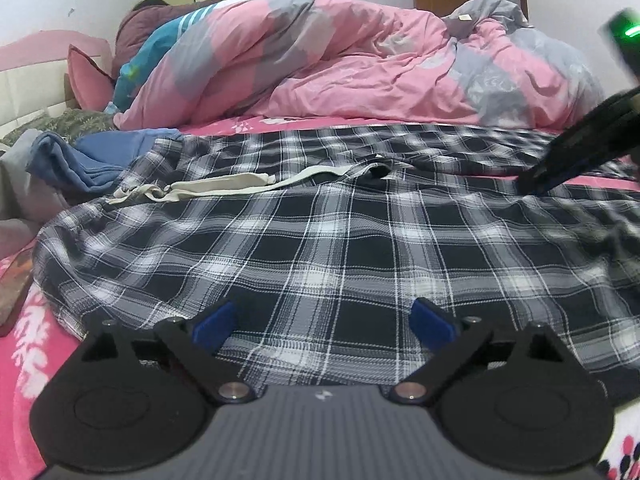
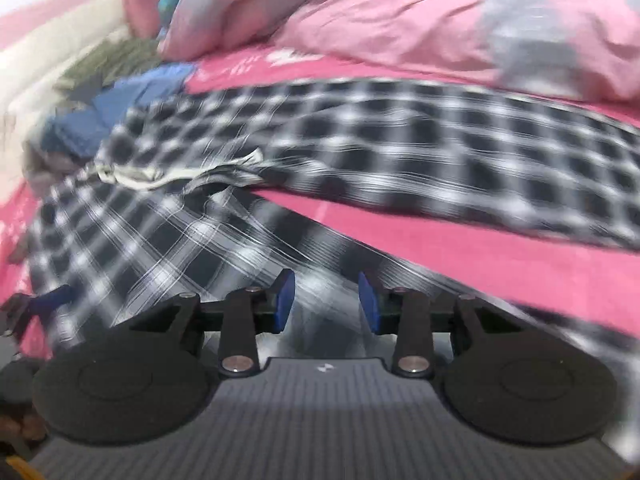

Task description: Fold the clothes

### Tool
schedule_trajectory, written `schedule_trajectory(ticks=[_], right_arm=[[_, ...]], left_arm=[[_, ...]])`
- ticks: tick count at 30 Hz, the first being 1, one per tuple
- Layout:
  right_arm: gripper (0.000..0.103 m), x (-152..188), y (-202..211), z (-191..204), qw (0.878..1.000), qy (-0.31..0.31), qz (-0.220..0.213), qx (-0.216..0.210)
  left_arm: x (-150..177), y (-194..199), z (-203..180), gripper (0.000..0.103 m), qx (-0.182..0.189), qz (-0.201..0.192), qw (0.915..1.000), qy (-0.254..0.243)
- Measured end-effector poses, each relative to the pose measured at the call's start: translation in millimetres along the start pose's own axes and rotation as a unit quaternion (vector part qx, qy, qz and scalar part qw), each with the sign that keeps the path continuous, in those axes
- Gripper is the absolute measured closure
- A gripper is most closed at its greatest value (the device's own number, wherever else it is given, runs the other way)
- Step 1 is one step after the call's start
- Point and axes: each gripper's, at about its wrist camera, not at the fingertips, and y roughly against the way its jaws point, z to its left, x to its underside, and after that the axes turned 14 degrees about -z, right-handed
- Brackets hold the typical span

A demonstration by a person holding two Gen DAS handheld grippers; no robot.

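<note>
Black-and-white plaid trousers (image 1: pixel 320 240) lie spread across the pink bed sheet (image 1: pixel 24 340), with a cream drawstring (image 1: pixel 224 186) at the waist on the left. My left gripper (image 1: pixel 323 320) hovers low over the near edge of the plaid cloth, open, with nothing between its blue pads (image 1: pixel 212 326). My right gripper (image 1: pixel 534 178) reaches in from the right and points at the far trouser leg. In the blurred right wrist view the right gripper (image 2: pixel 326 302) stands partly open over a plaid trouser leg (image 2: pixel 200 240), its pads apart. The other leg (image 2: pixel 400 140) stretches to the right.
A bunched pink-and-grey duvet (image 1: pixel 320 60) fills the back of the bed. A blue garment (image 1: pixel 92 160) and grey cloth lie left of the trousers. A pink pillow (image 1: pixel 88 76) leans on the headboard. A strip of bare pink sheet (image 2: pixel 440 248) shows between the trouser legs.
</note>
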Motion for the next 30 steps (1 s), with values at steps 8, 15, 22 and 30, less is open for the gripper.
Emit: schedule_trajectory(ticks=[8,15,22,30], right_arm=[[0.066,-19,-17,6,0.999,-0.045,-0.008,0.007],[0.066,-38,24,-5,0.997,-0.058,-0.045,-0.009],[0.067,-57,-15,-13,0.999,0.011,-0.049,0.006],[0.069,-62,-38,-32,0.998,0.038,-0.046,0.015]], left_arm=[[-1,3,5,0.008,0.01,-0.002,0.9999,0.009],[-40,10,18,0.01,0.029,-0.029,0.9991,0.01],[-86,-56,-6,0.018,0.051,-0.057,0.995,-0.064],[-94,-133,-43,0.045,0.11,-0.041,0.9882,-0.098]])
